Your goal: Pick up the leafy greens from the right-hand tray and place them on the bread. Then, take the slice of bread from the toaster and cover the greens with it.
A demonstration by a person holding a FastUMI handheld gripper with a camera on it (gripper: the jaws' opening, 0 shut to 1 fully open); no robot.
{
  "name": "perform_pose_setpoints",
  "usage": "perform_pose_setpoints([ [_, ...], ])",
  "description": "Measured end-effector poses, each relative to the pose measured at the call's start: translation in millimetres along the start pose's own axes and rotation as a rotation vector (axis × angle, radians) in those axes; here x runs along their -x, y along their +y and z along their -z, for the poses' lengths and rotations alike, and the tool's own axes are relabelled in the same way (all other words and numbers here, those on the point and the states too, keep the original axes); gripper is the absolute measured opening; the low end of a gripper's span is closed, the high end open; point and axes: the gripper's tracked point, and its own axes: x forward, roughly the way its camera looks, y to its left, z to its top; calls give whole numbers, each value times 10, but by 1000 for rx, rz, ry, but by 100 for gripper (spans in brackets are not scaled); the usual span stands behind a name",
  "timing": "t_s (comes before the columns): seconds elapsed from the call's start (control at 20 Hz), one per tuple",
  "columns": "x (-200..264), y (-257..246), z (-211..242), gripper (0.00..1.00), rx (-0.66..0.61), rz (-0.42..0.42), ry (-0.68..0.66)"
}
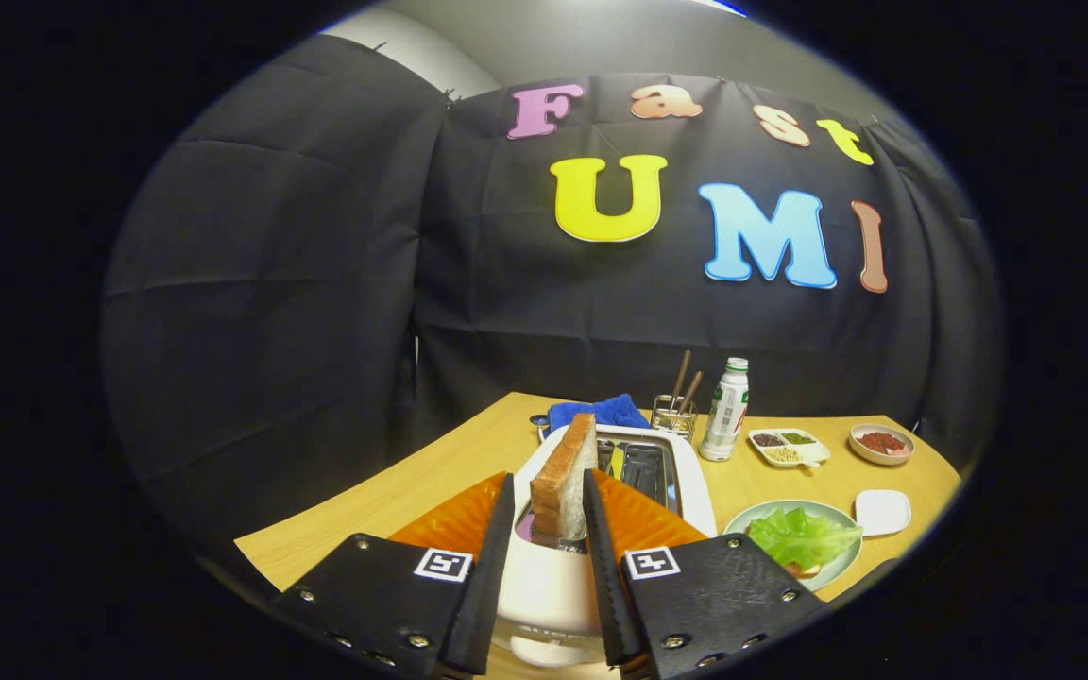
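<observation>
Wooden table (431,472) — toaster (686,472), plate (742,518) (greens), bottle (726,408).

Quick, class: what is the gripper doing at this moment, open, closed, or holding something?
Gripper: closed on the bread slice, one finger on each face, with the slice standing up out of the toaster.

Materials around the toaster (601,529)

Glossy white plastic shell with shiny metal slots; porous, rough-crumbed bread slice (565,477) standing in it between the gripper (549,529) fingers. Beneath, smooth matt wood tabletop (431,472); behind, soft blue cloth (601,412); right, crinkled glossy lettuce (801,536) on smooth plate (750,517).
</observation>
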Motion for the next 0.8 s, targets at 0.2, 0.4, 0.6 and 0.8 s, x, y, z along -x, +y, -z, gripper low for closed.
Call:
perform_pose_setpoints([
  [0.2, -38, -109, -58, 35, 12, 59, -22],
  [0.4, 78, -85, -261, 26, 12, 64, -39],
  [0.6, -159, -132, -129, 8, 6, 41, -57],
  [0.8, -95, -209, -436, 8, -24, 48, -109],
])
